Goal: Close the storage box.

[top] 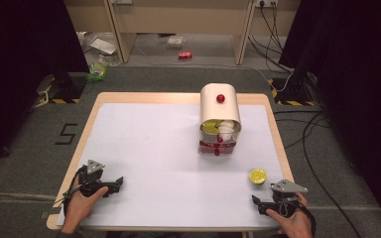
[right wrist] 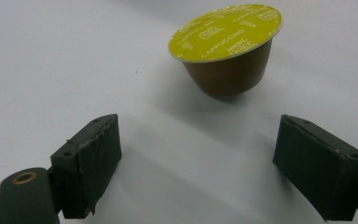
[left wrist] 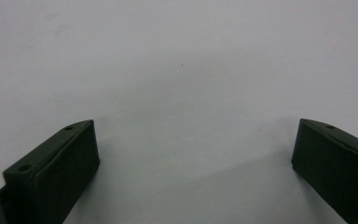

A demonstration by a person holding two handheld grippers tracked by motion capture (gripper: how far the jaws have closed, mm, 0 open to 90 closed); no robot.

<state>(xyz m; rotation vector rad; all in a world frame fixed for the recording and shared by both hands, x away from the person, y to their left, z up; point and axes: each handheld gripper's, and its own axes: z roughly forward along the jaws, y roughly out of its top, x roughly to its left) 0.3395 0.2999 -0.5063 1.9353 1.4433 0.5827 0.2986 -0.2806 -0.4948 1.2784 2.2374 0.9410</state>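
Both grippers rest low on the white table (top: 168, 148), jaws spread wide and empty: left gripper (top: 117, 184) at the near-left corner, right gripper (top: 256, 202) near-right. Just beyond the right gripper stands a brown coffee capsule with yellow foil lid (right wrist: 226, 46), upright, untouched.

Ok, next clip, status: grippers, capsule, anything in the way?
Left gripper open over bare table. Right gripper open, capsule upright just ahead of it, untouched. Path clear; box stands farther back.
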